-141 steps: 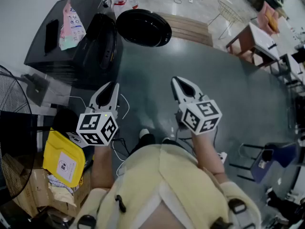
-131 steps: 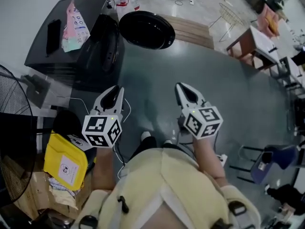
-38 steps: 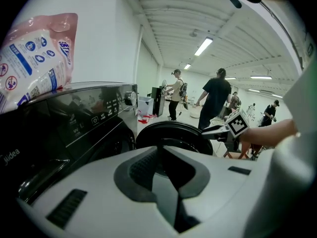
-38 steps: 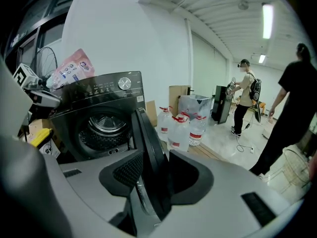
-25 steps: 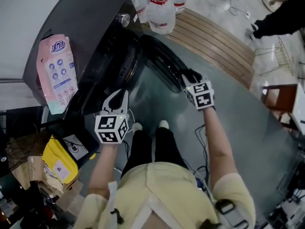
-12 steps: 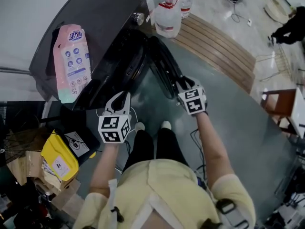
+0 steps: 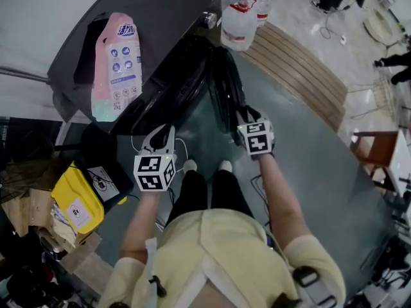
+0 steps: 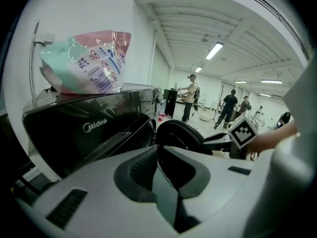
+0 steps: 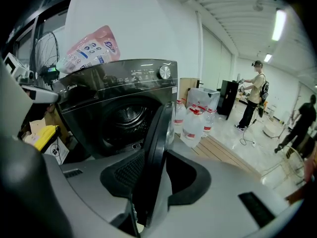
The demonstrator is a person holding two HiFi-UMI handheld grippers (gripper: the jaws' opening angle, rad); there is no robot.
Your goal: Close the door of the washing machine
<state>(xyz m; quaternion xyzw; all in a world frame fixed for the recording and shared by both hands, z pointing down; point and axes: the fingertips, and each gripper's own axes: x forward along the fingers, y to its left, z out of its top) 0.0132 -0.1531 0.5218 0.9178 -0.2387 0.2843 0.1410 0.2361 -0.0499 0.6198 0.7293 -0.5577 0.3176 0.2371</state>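
Note:
The black front-loading washing machine (image 7: 154, 11) stands at the upper left. Its round door (image 7: 225, 82) is partly open, edge-on to me, and the drum (image 9: 126, 115) shows behind it. My right gripper (image 7: 246, 113) straddles the door's free edge (image 9: 159, 133). Its jaws are closing with the rim between them: the left pad lies against the door's inner face, and a gap shows at the right pad. My left gripper (image 7: 166, 131) hangs in front of the machine's lower left front, shut and holding nothing, pointing at the door (image 8: 178, 133).
A pink detergent pouch (image 7: 115, 56) lies on the machine's top. Water bottles (image 7: 241, 21) stand on a wooden platform (image 7: 302, 76) to the door's right. A yellow bag (image 7: 74, 207) and boxes lie at the left, with cables by my feet. People (image 9: 255, 93) stand far back.
The door has swung in toward the machine's front with my right gripper on its edge. Both grippers have come closer to the machine.

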